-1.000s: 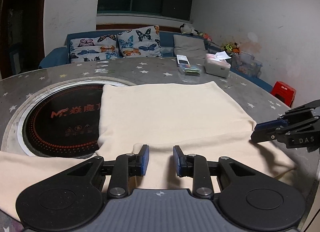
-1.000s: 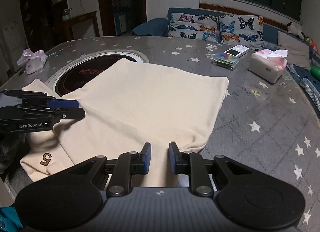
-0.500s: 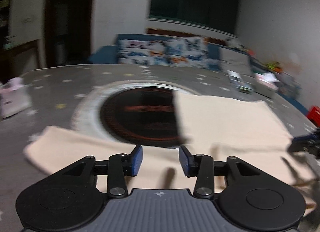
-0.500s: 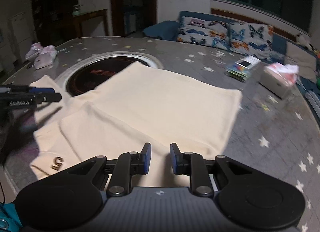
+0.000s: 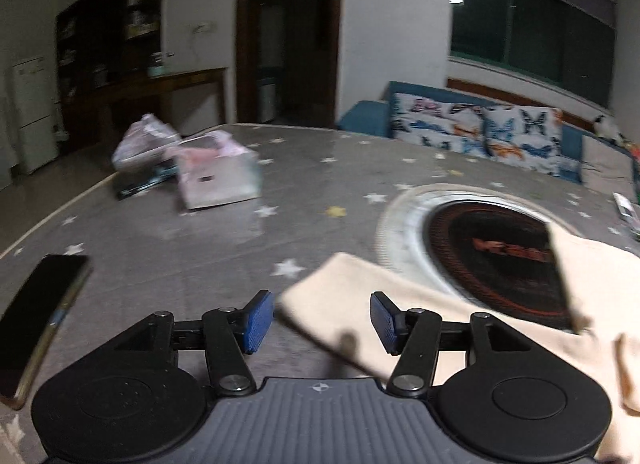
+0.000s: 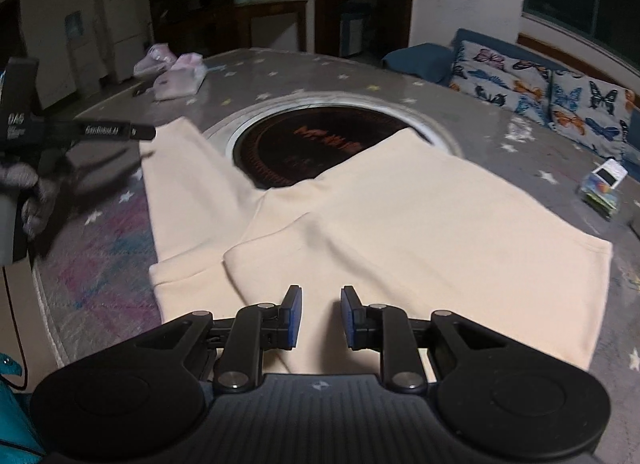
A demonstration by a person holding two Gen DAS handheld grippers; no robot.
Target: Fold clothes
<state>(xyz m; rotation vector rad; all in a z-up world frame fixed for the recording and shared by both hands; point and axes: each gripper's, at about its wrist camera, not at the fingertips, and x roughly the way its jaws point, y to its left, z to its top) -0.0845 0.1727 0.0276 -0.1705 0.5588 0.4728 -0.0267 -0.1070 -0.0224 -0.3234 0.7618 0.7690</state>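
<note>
**Cream garment half laid out, both tools empty**

While the cream garment lies spread across the near half of the bench, part of it covers the near-right edge of the round black cooktop set into the surface, and one sleeve reaches out to the left. A layer already lies doubled over near the middle, so the cloth is flat enough to crease cleanly. The left hand-held gripper hangs just above the end of that sleeve with its jaws wide and nothing between them, probably lined up to take the cuff. The right hand-held gripper hovers low over the garment's near edge, jaws narrowly parted and empty. A phone lies at the far left, and a tissue box sits well clear beyond.
</note>
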